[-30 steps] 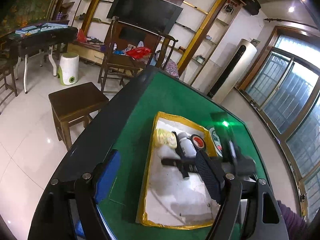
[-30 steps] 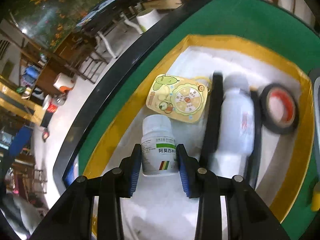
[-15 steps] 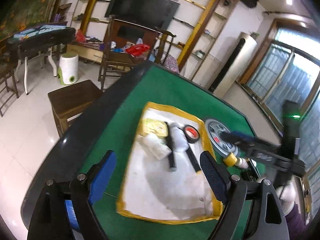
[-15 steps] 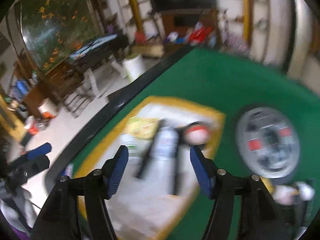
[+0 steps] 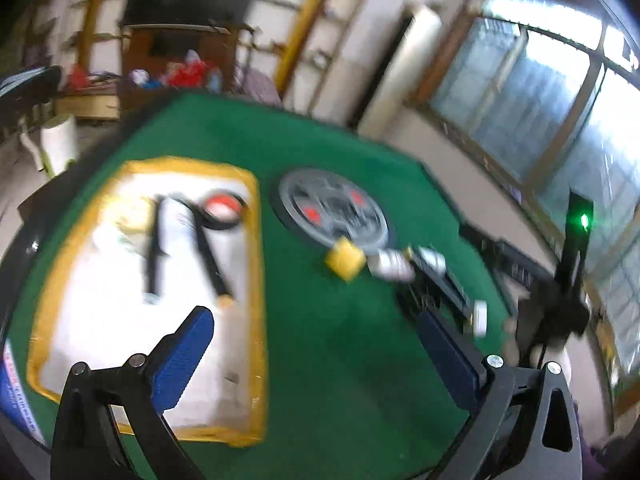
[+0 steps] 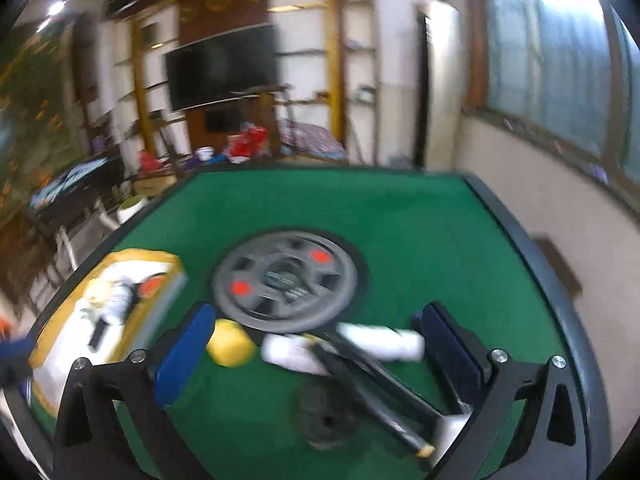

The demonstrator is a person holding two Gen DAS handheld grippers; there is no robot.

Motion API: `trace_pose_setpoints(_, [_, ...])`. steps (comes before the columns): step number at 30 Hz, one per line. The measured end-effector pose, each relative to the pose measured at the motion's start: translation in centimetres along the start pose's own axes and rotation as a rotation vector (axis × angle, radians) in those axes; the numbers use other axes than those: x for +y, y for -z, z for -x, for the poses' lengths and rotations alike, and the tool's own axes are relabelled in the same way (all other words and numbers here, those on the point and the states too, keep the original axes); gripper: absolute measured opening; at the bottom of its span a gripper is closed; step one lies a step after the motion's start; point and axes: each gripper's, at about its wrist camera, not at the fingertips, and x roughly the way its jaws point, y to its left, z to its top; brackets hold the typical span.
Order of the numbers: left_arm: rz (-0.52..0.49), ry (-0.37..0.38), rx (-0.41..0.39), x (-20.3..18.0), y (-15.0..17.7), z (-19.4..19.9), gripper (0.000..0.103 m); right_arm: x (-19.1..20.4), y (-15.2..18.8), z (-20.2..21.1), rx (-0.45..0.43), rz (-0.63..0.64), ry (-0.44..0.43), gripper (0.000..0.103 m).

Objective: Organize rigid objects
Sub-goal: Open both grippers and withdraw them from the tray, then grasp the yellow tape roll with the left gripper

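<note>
On the green counter [image 6: 400, 232] lies one yellow-rimmed tray [image 5: 256, 264]. One grey weight plate [image 6: 286, 280] lies to its right. One yellow block [image 5: 345, 262] sits near the plate. Two white bottles [image 6: 380, 342] lie beside it. In the tray: one roll of tape [image 5: 222, 212] and two black sticks [image 5: 154, 252]; the rest is too blurred to count.
</note>
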Motion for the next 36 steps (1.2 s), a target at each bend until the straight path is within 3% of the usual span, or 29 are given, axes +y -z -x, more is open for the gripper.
trace_pose_setpoints(5, [-0.160, -0.093, 0.049, -3.9, 0.1, -3.7, 0.102, -7.6, 2.5, -1.6, 0.008, -0.172, 0.042, 0.103])
trace_pose_setpoints(8, [-0.176, -0.116, 0.114, -4.8, 0.0, -6.5, 0.102, -11.1, 4.2, -2.5, 0.008, -0.285, 0.015, 0.103])
trace_pose_setpoints(10, [-0.184, -0.138, 0.136, -5.1, -0.3, -8.3, 0.102, -13.0, 4.5, -3.0, 0.029, -0.372, -0.047, 0.103])
trace_pose_setpoints(13, [-0.198, -0.184, 0.159, -5.7, -1.2, -11.1, 0.102, -13.5, 4.5, -2.7, 0.001, -0.402, -0.079, 0.103])
trace_pose_setpoints(17, [-0.221, -0.231, 0.196, -5.9, -2.5, -14.9, 0.102, -13.5, 4.7, -3.1, 0.029, -0.424, -0.119, 0.103])
trace_pose_setpoints(23, [-0.331, -0.291, 0.154, -7.0, -2.9, -18.4, 0.102, -13.7, 4.9, -3.0, 0.030, -0.438, -0.135, 0.103])
trace_pose_setpoints(24, [-0.347, -0.306, 0.146, -7.2, -2.9, -18.8, 0.100, -13.7, 4.9, -3.1, 0.033, -0.440, -0.137, 0.103])
trace_pose_setpoints(26, [-0.347, -0.308, 0.169, -7.1, -2.8, -19.7, 0.080, -13.7, 4.8, -3.1, 0.039, -0.441, -0.134, 0.103])
trace_pose_setpoints(27, [-0.300, -0.257, 0.174, -6.8, -2.9, -19.6, 0.074, -13.8, 4.8, -3.2, 0.039, -0.440, -0.131, 0.103])
trace_pose_setpoints(29, [-0.262, -0.228, 0.177, -6.4, -3.1, -19.3, 0.047, -13.8, 4.7, -3.3, 0.040, -0.433, -0.129, 0.103])
trace_pose_setpoints(36, [-0.307, -0.163, 0.132, -7.9, -1.7, -15.6, 0.047, -13.1, 4.5, -3.3, 0.050, -0.391, -0.113, 0.103])
